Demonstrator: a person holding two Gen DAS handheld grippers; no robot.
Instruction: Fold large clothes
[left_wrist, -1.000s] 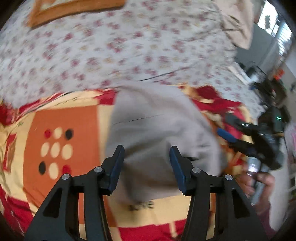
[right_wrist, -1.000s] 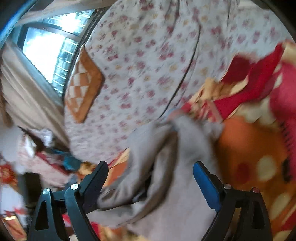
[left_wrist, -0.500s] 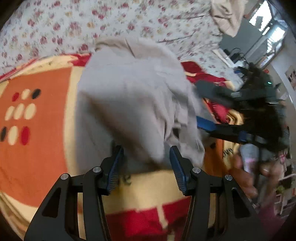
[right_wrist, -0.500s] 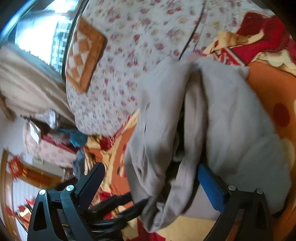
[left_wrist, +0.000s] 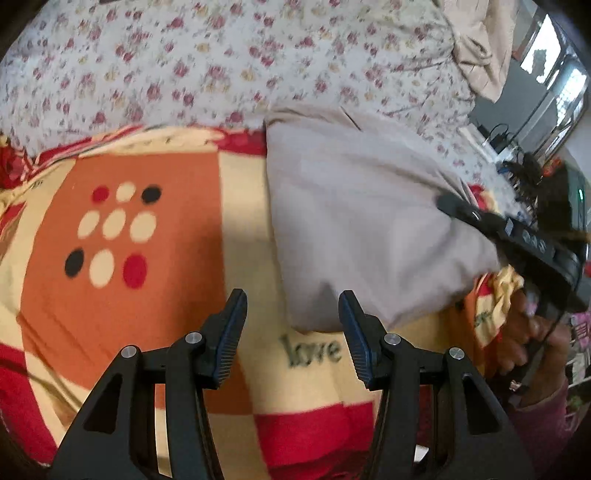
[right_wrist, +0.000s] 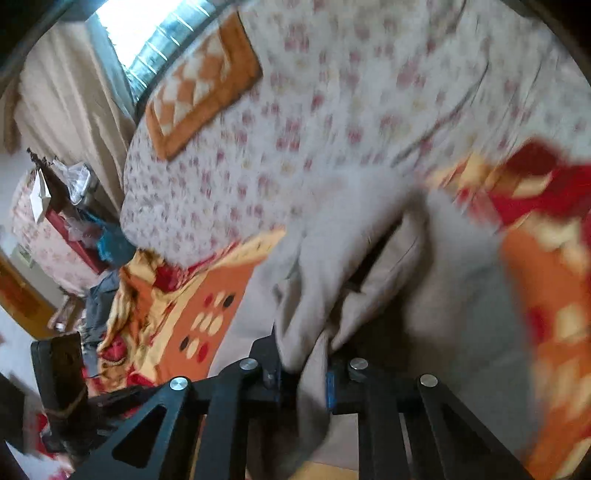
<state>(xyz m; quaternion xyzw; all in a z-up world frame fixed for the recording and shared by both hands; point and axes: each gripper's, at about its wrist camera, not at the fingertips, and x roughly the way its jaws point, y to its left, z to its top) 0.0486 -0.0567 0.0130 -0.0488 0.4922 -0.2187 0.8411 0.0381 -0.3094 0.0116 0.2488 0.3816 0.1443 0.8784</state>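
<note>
A grey garment (left_wrist: 362, 221) lies folded on the patterned blanket (left_wrist: 122, 302), its far edge reaching the floral sheet. In the left wrist view my left gripper (left_wrist: 291, 295) hovers open just off the garment's near-left corner, with only blanket and the word "love" between its fingers. In the right wrist view my right gripper (right_wrist: 303, 373) is closing its jaws, and a bunched fold of the grey garment (right_wrist: 369, 236) is pinched between the pads. The right gripper's black frame (left_wrist: 524, 236) shows at the garment's right edge, held by a hand (left_wrist: 528, 332).
A floral sheet (left_wrist: 221, 66) covers the bed beyond the blanket. An orange checked pillow (right_wrist: 199, 88) lies near the window and curtains. Cluttered furniture and clothes (right_wrist: 85, 236) stand past the bed's edge. A desk with cables (left_wrist: 517, 162) is at far right.
The right jaws went from wide apart to pinched on the garment's edge. The garment, lifted and bunched before, now lies flatter on the blanket. The left gripper drew back off it.
</note>
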